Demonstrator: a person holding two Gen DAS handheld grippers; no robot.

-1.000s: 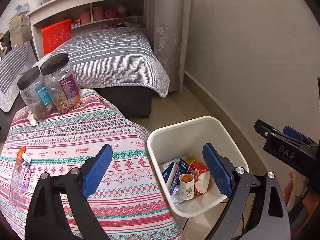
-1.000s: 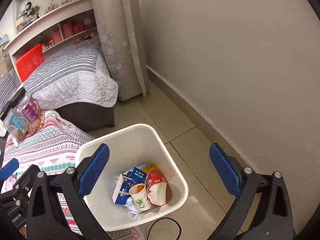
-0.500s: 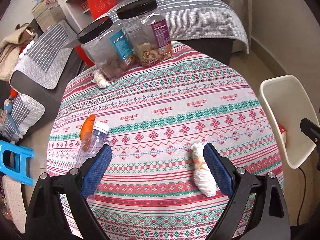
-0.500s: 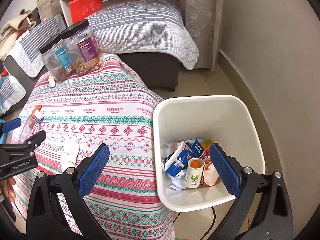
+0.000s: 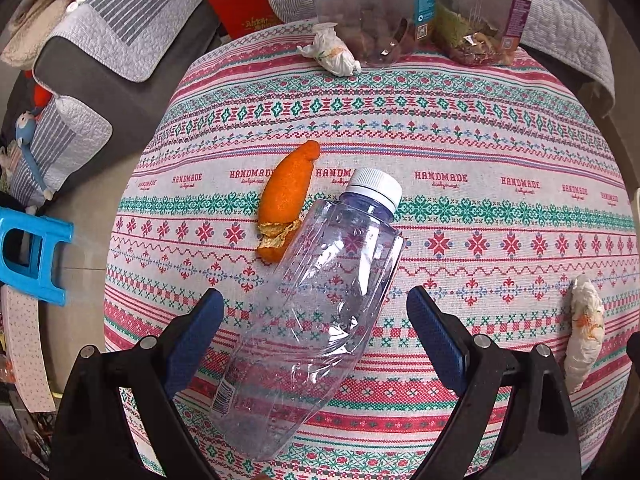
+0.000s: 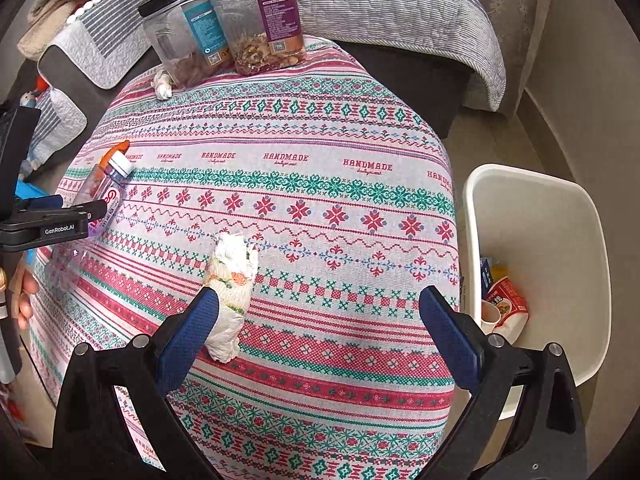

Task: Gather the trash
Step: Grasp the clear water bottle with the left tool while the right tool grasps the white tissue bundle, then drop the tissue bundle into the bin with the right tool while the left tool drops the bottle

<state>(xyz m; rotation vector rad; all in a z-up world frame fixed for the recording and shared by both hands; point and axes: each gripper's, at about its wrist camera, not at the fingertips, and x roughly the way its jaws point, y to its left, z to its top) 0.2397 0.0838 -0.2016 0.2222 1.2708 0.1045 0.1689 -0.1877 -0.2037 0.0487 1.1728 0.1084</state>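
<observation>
A clear empty plastic bottle (image 5: 320,300) with a white cap lies on the patterned tablecloth, its body between the open fingers of my left gripper (image 5: 316,320). An orange peel (image 5: 286,196) lies against its upper left side. A crumpled tissue (image 5: 584,328) lies at the right, and another wad (image 5: 332,54) sits by the jars. In the right wrist view my right gripper (image 6: 320,326) is open above the cloth, its left finger just beside the crumpled tissue (image 6: 232,280). The white bin (image 6: 536,264) stands on the floor at the right, holding several pieces of trash.
Two clear jars with black lids (image 6: 224,24) stand at the table's far edge. A bed with a grey striped quilt (image 6: 400,8) lies behind. A blue plastic stool (image 5: 28,252) and a cushioned sofa (image 5: 112,40) are left of the table.
Both grippers have swung away from the bin to the table. The left one has dropped low around the bottle; the right one has come down beside the tissue.
</observation>
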